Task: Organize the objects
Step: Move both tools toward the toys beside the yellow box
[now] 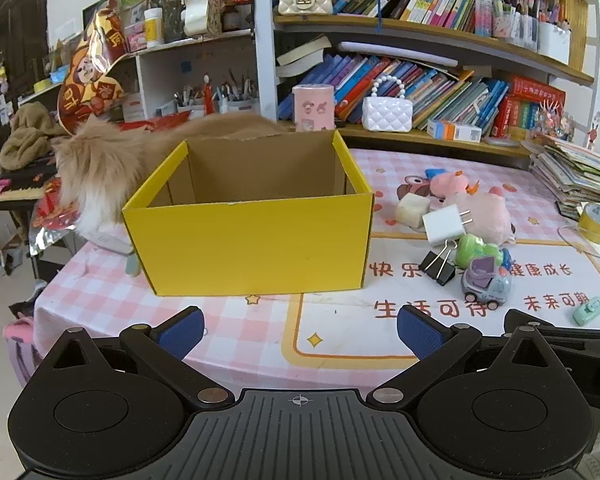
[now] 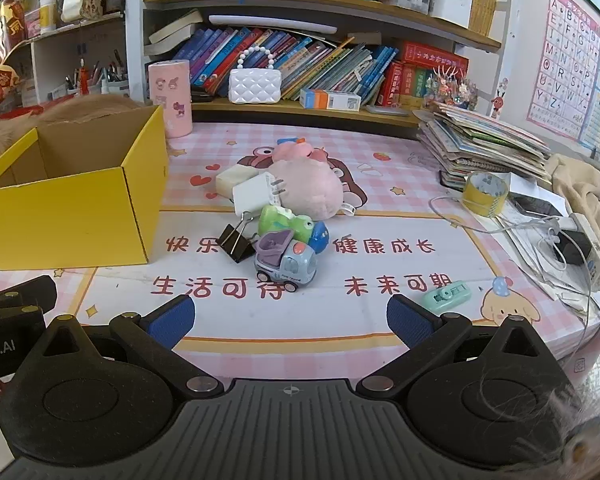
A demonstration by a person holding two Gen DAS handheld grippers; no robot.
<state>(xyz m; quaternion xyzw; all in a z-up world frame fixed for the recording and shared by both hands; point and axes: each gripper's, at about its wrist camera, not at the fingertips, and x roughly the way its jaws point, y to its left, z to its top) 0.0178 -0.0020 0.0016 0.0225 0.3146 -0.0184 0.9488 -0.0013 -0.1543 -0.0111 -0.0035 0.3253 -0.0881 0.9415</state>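
An empty yellow cardboard box (image 1: 256, 248) (image 2: 68, 216) stands open on the pink checked table cover. Right of it lies a heap: pink plush (image 2: 308, 188) (image 1: 480, 210), white charger plug (image 2: 256, 194) (image 1: 444, 224), cream block (image 2: 230, 180), black binder clip (image 2: 236, 240) (image 1: 438, 266), green toy (image 2: 286, 222), and a blue-purple toy truck (image 2: 288, 262) (image 1: 486, 284). A small mint toy (image 2: 446, 296) (image 1: 588, 310) lies apart at the right. My left gripper (image 1: 300, 330) hovers open before the box. My right gripper (image 2: 290, 320) is open, just short of the truck. Both hold nothing.
A furry tan animal (image 1: 100, 164) lies behind the box at the table's left edge. Bookshelves, a pink canister (image 2: 170, 98) and a white handbag (image 2: 255, 84) line the back. A book stack (image 2: 484, 140), yellow tape roll (image 2: 485, 194) and cables (image 2: 540, 228) crowd the right side.
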